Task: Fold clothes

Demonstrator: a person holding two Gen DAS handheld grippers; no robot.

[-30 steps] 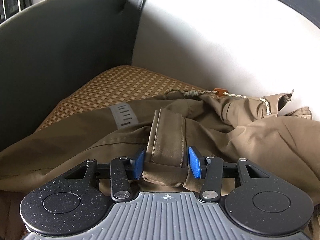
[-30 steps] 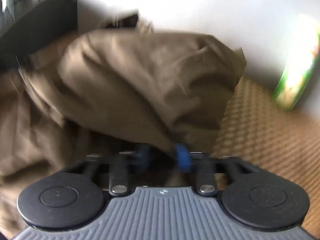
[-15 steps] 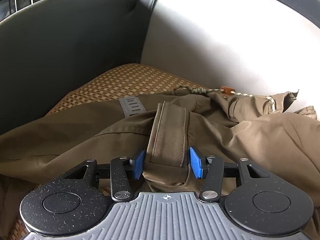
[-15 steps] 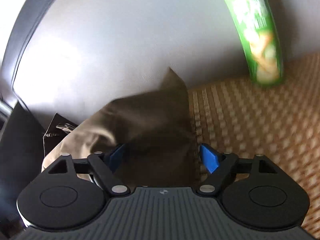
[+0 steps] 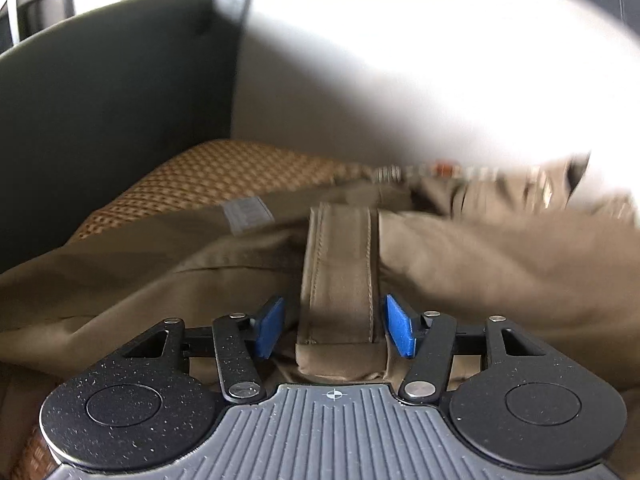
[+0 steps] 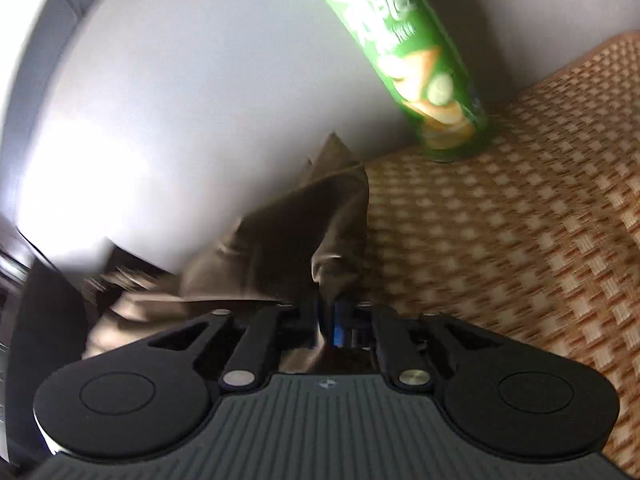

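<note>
Khaki garment (image 5: 460, 264) is lying crumpled on the woven seat mat (image 5: 224, 176), spreading across the left wrist view from the lower left toward the right edge; far right portion is blurring out. A stitched strap-like band (image 5: 340, 276) of the garment is running lengthwise straight away from the left gripper (image 5: 334, 326), its squared end sitting between the blue pads (image 5: 270, 326). Those fingers are standing apart, a gap showing on each side of the band, not pinching it. A grey label (image 5: 248, 214) is showing on the cloth to the left of the band, and a cord with an orange bead (image 5: 442, 168) is lying along the far edge against the pale backrest (image 5: 360, 100).

Right wrist view is showing what the left is not: a corner of the same cloth (image 6: 304, 240) is peaking upward against the backrest, and the right gripper (image 6: 332, 320) is closing tight on a fold of it, fingers together with fabric between. A green snack tube (image 6: 420, 68) is standing tilted in frame at the mat's back edge, apart from the cloth.

Dark armrest (image 5: 100, 120) is bounding the left side; open mat (image 6: 500, 240) is stretching to the right of the right gripper
</note>
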